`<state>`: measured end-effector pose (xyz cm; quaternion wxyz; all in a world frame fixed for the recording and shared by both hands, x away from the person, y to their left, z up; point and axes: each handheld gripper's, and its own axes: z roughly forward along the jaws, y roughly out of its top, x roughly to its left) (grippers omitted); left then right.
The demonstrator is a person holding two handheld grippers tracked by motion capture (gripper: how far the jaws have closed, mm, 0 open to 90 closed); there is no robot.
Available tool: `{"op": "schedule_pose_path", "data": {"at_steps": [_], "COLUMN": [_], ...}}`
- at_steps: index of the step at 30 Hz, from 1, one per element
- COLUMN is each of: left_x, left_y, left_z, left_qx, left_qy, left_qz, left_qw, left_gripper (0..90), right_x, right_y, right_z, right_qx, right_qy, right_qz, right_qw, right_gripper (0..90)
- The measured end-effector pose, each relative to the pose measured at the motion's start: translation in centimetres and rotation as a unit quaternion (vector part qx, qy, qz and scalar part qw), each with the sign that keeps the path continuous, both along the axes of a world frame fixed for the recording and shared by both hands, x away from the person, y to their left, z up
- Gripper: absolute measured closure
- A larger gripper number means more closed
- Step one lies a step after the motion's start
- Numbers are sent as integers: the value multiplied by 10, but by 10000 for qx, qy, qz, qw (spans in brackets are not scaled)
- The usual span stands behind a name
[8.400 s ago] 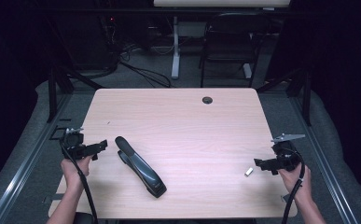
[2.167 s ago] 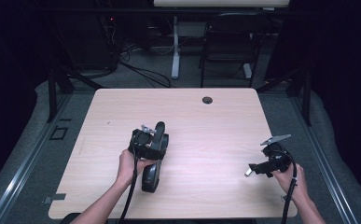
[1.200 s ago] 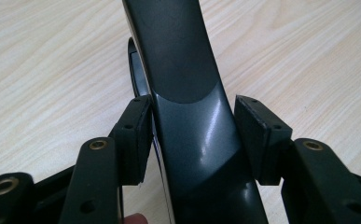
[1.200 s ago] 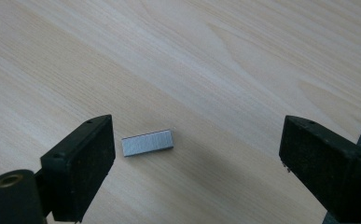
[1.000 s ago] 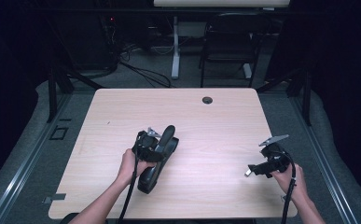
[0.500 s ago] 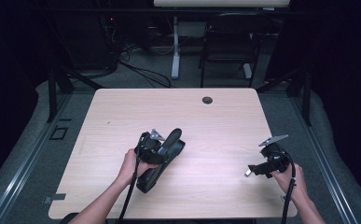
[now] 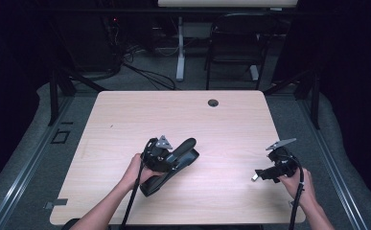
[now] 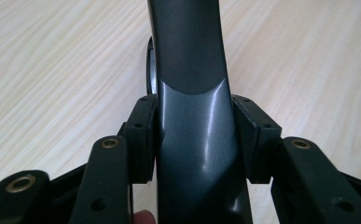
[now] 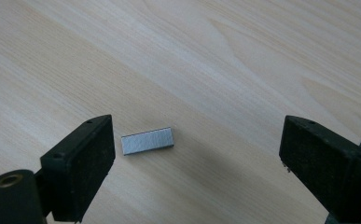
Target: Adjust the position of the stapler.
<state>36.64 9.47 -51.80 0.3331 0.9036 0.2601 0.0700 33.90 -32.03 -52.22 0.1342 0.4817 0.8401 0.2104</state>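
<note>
Stapler (image 8: 192,140) (glossy, dark, rounded) clamped in left gripper (image 8: 194,135); right gripper (image 9: 197,154) gapes around flat staple strip (image 9: 147,140).

Looks like a lab or recording studio set up for capture work. Dark curtained walls all round, light falling on one pale wood-grain table (image 7: 125,120) with a cable grommet (image 7: 213,102) near its far edge. Grey carpet underneath, metal rails (image 7: 25,163) running along the floor on both sides. Behind, a tangle of cables (image 7: 144,72), a white desk leg (image 7: 179,52) and an empty black chair (image 7: 231,43).
</note>
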Motion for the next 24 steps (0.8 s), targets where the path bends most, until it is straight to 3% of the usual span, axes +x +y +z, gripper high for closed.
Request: {"op": "schedule_pose_path", "data": {"at_steps": [2, 7, 24], "left_x": [-1, 0, -1], "left_y": [-2, -1, -3], "left_z": [0, -1, -1], "left_qx": [54, -5, -27], "left_qy": [-91, -44, -11], "left_qz": [-85, -136, -747], "left_qw": [9999, 9999, 9972], "left_gripper": [556, 555, 558], "right_x": [0, 0, 0], "right_y": [0, 0, 0], "right_z": [0, 0, 0], "right_qx": [-6, -8, 48], "right_qy": [13, 8, 19], "right_qz": [17, 17, 31], "right_qw": [10000, 10000, 10000], "right_gripper": [99, 99, 99]}}
